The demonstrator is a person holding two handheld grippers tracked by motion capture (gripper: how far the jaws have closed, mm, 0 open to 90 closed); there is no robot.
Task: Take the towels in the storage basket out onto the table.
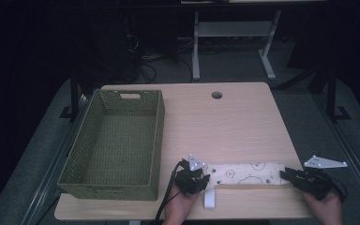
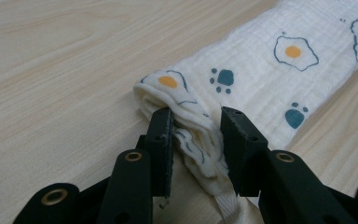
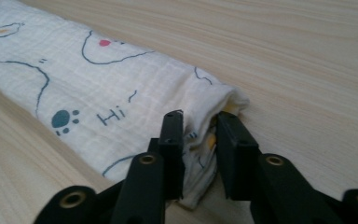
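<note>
Cloth (image 1: 243,173), folded into a long narrow strip, lies along the near edge of the table (image 1: 243,117), just right of the basket (image 1: 117,145). Left gripper (image 1: 200,177) clamps the strip's left end, right gripper (image 1: 286,174) its right end; in both gripper views the folded layers bunch between the jaws. Judged purpose: gripping both ends at once keeps the folds together so the strip can be lifted or folded again, possibly toward the empty basket. Print shows fried eggs, paw marks (image 2: 223,77) and the word "Hi" (image 3: 113,113); no brand label is legible
</note>
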